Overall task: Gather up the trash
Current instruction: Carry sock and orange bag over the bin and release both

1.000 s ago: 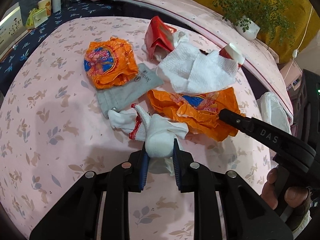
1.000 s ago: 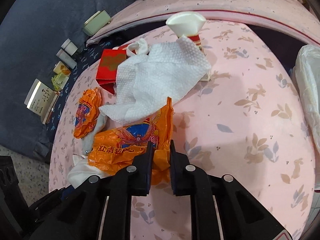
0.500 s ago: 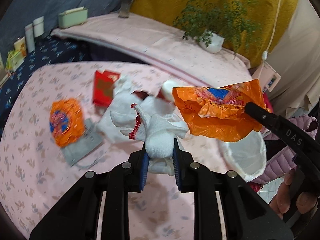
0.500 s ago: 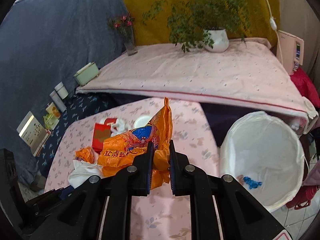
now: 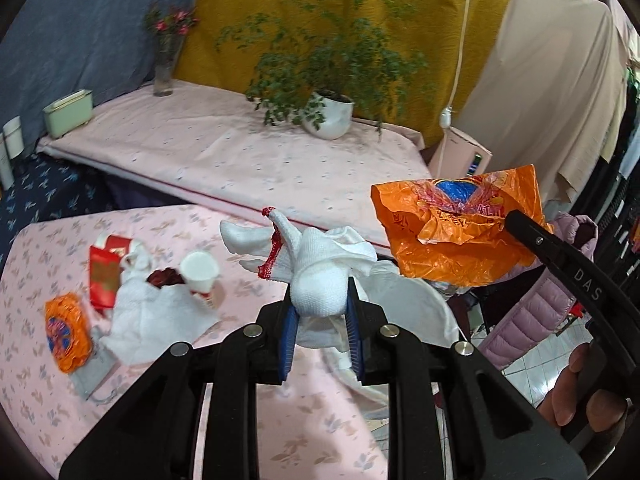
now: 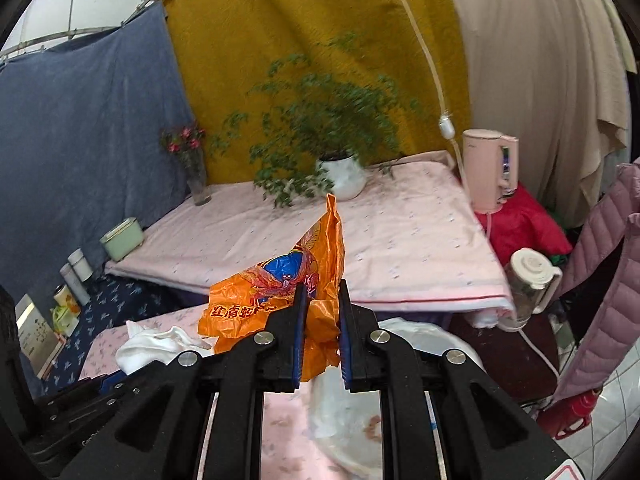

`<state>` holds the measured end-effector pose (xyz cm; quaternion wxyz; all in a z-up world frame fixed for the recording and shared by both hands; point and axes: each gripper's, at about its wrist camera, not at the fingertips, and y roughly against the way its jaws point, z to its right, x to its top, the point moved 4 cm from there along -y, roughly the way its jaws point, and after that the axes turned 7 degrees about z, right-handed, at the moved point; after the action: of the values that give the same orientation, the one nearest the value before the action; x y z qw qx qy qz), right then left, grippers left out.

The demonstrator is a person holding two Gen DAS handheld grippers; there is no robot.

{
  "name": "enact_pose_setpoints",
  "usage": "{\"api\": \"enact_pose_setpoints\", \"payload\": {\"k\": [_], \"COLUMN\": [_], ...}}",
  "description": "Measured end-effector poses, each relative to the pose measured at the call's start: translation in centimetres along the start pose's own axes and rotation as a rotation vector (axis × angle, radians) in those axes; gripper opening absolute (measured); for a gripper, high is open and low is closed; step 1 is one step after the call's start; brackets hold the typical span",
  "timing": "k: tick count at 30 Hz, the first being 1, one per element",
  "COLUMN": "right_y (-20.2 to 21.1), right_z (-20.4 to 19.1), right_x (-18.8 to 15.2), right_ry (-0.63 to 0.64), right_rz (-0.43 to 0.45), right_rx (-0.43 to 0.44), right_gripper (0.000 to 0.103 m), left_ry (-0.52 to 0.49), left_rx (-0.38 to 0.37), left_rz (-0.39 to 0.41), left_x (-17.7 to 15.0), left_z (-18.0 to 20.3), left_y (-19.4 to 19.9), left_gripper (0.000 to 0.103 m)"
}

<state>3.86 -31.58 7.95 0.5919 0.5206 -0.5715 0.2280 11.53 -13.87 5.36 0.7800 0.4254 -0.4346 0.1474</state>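
Fingers of left gripper [image 5: 320,312] clenching white sock [image 5: 316,264]; right gripper [image 6: 322,336] clenching orange plastic bag [image 6: 280,288]. Both now lifting off tbl toward white-lined bin [image 6: 424,336], lower center — drop coming next.

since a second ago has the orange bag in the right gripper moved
Yes. The orange bag, clamped in the right gripper, was lying on the pink table beside the white napkin; now it hangs in the air, carried right toward the white-lined bin.

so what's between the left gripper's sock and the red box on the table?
Left wrist view: a paper cup and a white paper towel lie between the sock and the red box.
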Motion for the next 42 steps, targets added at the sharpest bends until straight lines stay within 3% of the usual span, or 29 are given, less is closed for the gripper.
{"api": "enact_pose_setpoints", "payload": {"k": [13,26,28,31,40,42], "right_y": [0.8,-1.0,-1.4,-2.0,-3.5,-3.8], "right_z": [9.1,13.1,13.2,13.1,11.1,10.6], "right_x": [0.4,-2.2,-2.6,-3.1,-3.6,-3.6], "right_ry": [-0.050,-0.068,-0.074,-0.074,-0.055,-0.049], "right_rz": [0.016,-0.046,-0.057,-0.069,-0.090,-0.097], "right_rx": [-0.144,-0.224,-0.223,-0.214,-0.172,-0.160], "right_gripper": [0.013,0.013,0.013,0.014,0.016,0.023], "left_ry": [-0.073,-0.103,-0.093,-0.085,-0.082,-0.077], "left_rx": [-0.101,-0.160,-0.153,-0.135,-0.088,-0.072], "left_rz": [-0.068,-0.159,-0.169,-0.165,-0.153,-0.142], "left_x": [-0.3,-2.2,-2.4,-2.5,-2.3,-2.2], "left_z": [6.9,10.3,10.2,9.8,8.8,8.3], "left_y": [-4.4,-9.2,-9.8,-10.2,-10.3,-10.1], "left_gripper": [0.022,0.025,0.039,0.053,0.068,0.072]}}
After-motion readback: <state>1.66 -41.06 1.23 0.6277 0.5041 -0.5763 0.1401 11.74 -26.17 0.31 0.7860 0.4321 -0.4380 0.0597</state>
